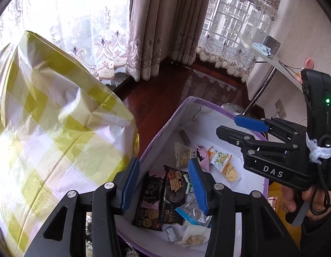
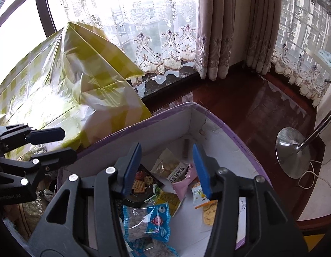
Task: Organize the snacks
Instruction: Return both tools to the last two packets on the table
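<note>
A white box with a purple rim (image 1: 165, 126) (image 2: 236, 137) holds several snack packets: black cracker packs (image 1: 159, 194) (image 2: 142, 184), a pink pack (image 1: 203, 156) (image 2: 184, 182), a blue-and-clear pack (image 2: 147, 220) (image 1: 191, 212) and biscuit packs (image 1: 225, 165) (image 2: 165, 165). My left gripper (image 1: 164, 186) is open and empty above the box's near end. My right gripper (image 2: 167, 169) is open and empty over the box; it also shows in the left wrist view (image 1: 234, 126), open. The left gripper shows at the left of the right wrist view (image 2: 64, 143), open.
A big yellow-and-white checked plastic bag (image 1: 49, 128) (image 2: 79, 81) bulges left of the box. Dark wooden floor (image 2: 240, 94), lace curtains (image 2: 161, 49) and a window lie beyond. A chrome lamp base (image 2: 291, 152) with a cord stands right of the box.
</note>
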The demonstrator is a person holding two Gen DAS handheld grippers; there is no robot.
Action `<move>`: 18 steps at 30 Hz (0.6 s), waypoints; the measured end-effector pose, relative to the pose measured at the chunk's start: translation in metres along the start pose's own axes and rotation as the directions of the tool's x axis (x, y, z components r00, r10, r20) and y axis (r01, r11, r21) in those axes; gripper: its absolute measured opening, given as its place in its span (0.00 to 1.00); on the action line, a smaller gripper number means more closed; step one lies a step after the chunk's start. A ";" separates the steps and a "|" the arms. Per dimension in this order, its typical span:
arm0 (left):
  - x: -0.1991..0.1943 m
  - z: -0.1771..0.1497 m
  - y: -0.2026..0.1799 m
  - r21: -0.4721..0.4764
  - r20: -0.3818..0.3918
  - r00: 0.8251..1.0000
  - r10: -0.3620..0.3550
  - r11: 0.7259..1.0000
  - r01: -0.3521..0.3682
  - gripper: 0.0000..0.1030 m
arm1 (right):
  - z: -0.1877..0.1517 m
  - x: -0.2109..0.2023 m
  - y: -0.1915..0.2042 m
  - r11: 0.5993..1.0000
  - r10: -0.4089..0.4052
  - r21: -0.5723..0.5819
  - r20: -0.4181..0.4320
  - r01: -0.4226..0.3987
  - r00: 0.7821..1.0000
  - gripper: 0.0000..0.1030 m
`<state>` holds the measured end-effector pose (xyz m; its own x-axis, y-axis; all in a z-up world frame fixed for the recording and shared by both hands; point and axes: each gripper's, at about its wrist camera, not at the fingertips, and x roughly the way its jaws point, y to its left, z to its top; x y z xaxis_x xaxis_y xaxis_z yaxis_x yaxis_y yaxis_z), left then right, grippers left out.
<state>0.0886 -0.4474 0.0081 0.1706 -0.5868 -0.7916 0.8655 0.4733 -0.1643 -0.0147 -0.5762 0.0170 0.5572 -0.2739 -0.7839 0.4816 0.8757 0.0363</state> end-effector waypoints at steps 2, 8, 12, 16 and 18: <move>-0.005 -0.001 0.004 -0.006 0.010 1.000 0.005 1.000 -0.005 0.47 | 0.001 0.000 0.006 1.000 0.000 -0.015 -0.003 0.000 1.000 0.52; -0.022 -0.008 0.021 -0.034 0.033 0.999 0.024 0.999 -0.023 0.47 | 0.003 -0.005 0.021 0.999 0.035 -0.032 -0.009 -0.036 0.999 0.52; -0.039 -0.013 0.036 -0.050 0.057 0.997 0.056 0.997 -0.053 0.47 | 0.005 -0.007 0.037 0.997 0.046 -0.055 -0.015 -0.047 0.999 0.53; -0.058 -0.023 0.068 -0.119 0.070 0.993 0.093 0.989 -0.084 0.47 | 0.007 -0.011 0.058 0.994 0.065 -0.090 -0.014 -0.066 0.998 0.57; -0.067 -0.028 0.086 -0.171 0.071 0.991 0.115 0.980 -0.102 0.47 | 0.007 -0.013 0.070 0.991 0.076 -0.110 -0.016 -0.077 0.997 0.57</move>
<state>0.1386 -0.3489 0.0303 0.3024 -0.5738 -0.7611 0.7501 0.6360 -0.1814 0.0167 -0.5147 0.0342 0.5813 -0.2006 -0.7886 0.3602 0.9324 0.0283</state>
